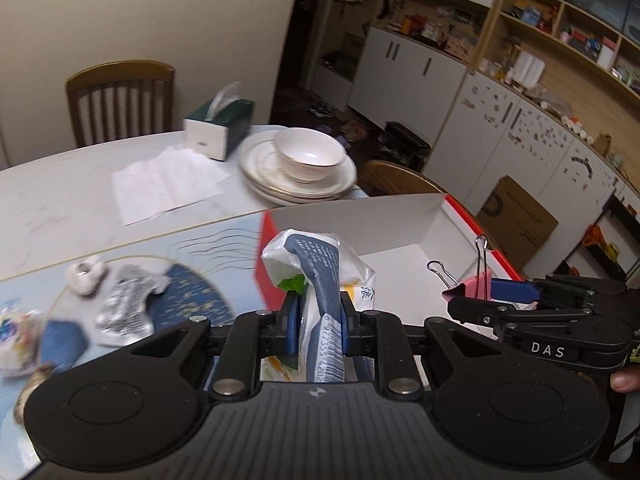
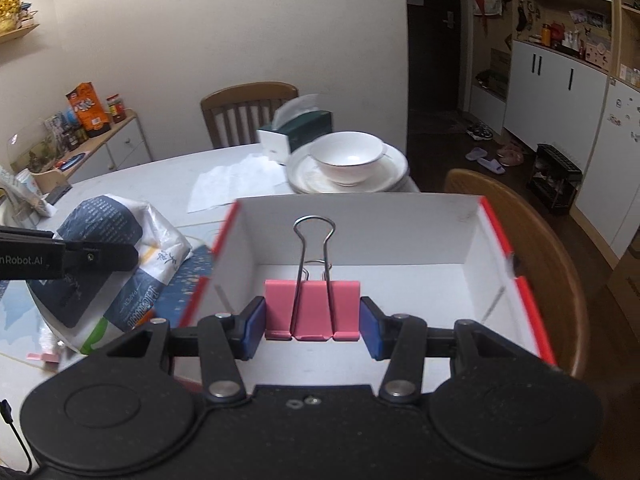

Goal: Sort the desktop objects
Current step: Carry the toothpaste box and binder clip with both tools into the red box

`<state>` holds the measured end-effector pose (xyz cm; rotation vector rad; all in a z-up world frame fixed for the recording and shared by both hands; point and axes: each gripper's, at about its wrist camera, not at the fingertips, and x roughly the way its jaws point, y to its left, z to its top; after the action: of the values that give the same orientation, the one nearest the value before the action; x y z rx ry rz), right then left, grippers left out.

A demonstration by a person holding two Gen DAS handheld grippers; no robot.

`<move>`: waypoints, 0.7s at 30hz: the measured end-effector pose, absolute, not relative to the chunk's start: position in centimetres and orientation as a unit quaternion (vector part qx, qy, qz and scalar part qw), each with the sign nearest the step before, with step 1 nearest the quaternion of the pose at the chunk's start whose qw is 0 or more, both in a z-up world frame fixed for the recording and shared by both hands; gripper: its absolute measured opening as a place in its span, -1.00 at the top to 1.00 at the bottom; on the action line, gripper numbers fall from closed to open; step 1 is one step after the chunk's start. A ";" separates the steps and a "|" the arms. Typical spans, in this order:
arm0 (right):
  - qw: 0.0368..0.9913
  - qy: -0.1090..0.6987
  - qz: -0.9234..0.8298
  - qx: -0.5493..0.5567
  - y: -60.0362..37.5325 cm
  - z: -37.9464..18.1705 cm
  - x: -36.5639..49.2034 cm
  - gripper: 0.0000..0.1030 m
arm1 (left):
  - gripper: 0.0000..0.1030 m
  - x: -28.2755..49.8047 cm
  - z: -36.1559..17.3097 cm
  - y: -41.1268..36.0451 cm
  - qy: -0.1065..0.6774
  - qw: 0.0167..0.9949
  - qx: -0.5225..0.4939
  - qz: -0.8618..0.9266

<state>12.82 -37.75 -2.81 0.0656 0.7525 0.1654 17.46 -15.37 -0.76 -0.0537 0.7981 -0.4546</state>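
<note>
My left gripper (image 1: 318, 326) is shut on a blue-and-white tissue packet (image 1: 320, 276), held up near the left wall of the red-edged white box (image 1: 436, 232). The same tissue packet (image 2: 116, 256) shows at the left of the right wrist view, pinched by the left gripper's fingers (image 2: 100, 258). My right gripper (image 2: 312, 326) is shut on a pink binder clip (image 2: 312, 308), its wire handles standing up, above the box's white floor (image 2: 400, 288). The clip (image 1: 476, 284) and right gripper (image 1: 516, 292) appear at the right of the left wrist view.
Crumpled wrappers (image 1: 124, 300) and small litter (image 1: 86, 276) lie on the blue mat (image 1: 192, 296) at left. A stack of plates with a bowl (image 1: 308, 156), a green tissue box (image 1: 220, 124) and paper sheet (image 1: 168, 180) sit further back. Wooden chairs (image 2: 532, 240) stand around the table.
</note>
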 end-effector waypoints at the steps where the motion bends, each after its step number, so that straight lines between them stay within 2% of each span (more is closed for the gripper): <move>1: 0.926 0.368 0.078 0.031 -38.3 -3.0 13.0 0.07 | 0.64 17.7 -0.9 -16.1 0.386 0.895 -0.022 -0.224; 21: 0.912 0.407 0.051 -0.001 -44.0 -6.7 17.1 0.07 | 0.64 23.1 -4.9 -27.1 0.409 0.870 0.067 -0.268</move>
<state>17.08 -44.01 -6.71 -0.0028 0.8388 0.1061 23.10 -27.07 -4.95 0.1406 0.8564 -0.5604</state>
